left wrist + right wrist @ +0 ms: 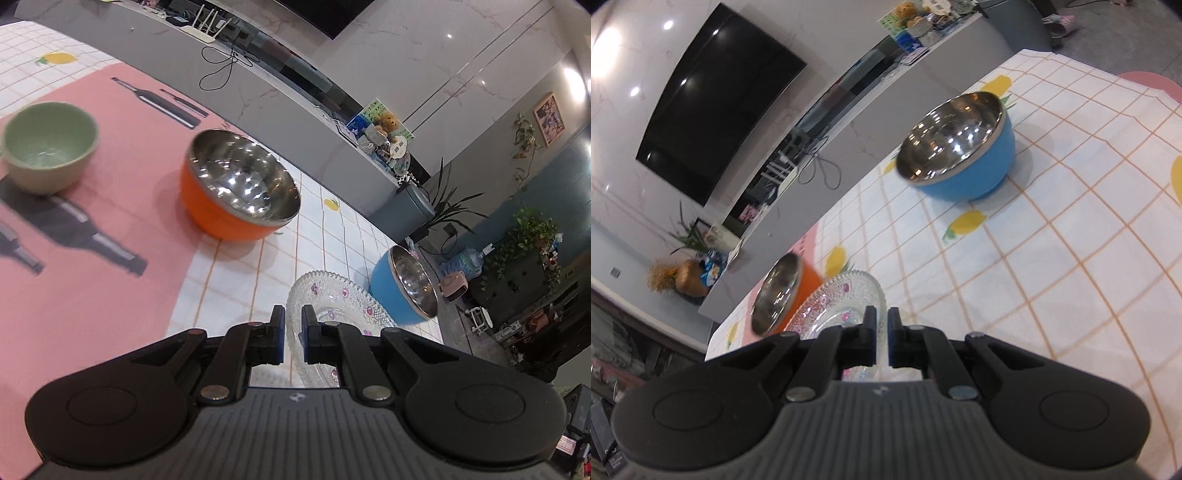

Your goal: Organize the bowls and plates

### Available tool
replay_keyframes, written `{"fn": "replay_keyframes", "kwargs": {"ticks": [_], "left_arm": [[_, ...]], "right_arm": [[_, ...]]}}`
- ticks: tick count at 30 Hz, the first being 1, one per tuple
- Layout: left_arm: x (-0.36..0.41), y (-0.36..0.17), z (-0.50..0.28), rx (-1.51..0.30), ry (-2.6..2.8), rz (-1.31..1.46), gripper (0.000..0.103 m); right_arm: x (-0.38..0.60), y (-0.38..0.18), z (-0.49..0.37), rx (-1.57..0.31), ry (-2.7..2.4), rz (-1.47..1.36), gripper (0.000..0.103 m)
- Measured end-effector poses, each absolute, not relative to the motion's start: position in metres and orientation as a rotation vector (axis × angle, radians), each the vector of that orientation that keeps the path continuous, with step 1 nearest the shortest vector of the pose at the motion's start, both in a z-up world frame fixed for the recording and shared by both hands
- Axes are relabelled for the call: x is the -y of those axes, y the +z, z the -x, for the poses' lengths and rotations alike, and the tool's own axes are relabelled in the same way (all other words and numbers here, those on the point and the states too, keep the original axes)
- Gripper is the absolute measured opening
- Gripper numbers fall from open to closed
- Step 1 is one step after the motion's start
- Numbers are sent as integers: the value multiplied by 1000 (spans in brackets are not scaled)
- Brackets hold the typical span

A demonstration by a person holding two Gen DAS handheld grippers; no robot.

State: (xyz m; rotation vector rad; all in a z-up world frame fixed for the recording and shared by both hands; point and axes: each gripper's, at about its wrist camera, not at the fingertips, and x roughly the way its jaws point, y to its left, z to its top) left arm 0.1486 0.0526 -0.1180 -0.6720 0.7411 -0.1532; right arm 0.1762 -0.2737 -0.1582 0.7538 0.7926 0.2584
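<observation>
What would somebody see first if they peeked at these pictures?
Probably the sparkly glass plate, pinched at its rim by both grippers, left and right. Next, two shiny metal-lined bowls: the orange bowl on the pink mat and the blue bowl on the lemon-print checked cloth.

Both views look forward and downward along their own fingers, from close above the counter (pixel 258 258).

The left wrist view has its hand-held gripper (pixel 293 332) at bottom centre; it faces across the pink mat (pixel 110 221) in the left half toward a long grey cabinet (pixel 258 74) along the top.

The right wrist view, with its hand-held gripper (pixel 882 336) at bottom centre, faces over the checked cloth (pixel 1052 240) toward a dark wall screen (pixel 713 99) at upper left.

Both views take in the glass plate (pixel 332 314) (pixel 842 302) just ahead of the fingers, the orange bowl (pixel 236 188) (pixel 783 299) and the blue bowl (pixel 402 288) (pixel 960 147).
</observation>
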Motion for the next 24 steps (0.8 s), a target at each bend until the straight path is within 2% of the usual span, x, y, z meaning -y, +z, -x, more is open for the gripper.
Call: {"fn": "replay_keyframes", "kwargs": {"ticks": [11, 24], "left_arm": [[-78, -124, -87, -750, -118, 705, 9], [-83, -148, -75, -805, -105, 686, 9]], "right_arm": [[247, -156, -126, -849, 338, -685, 3], [233, -175, -117, -911, 338, -617, 3]]}}
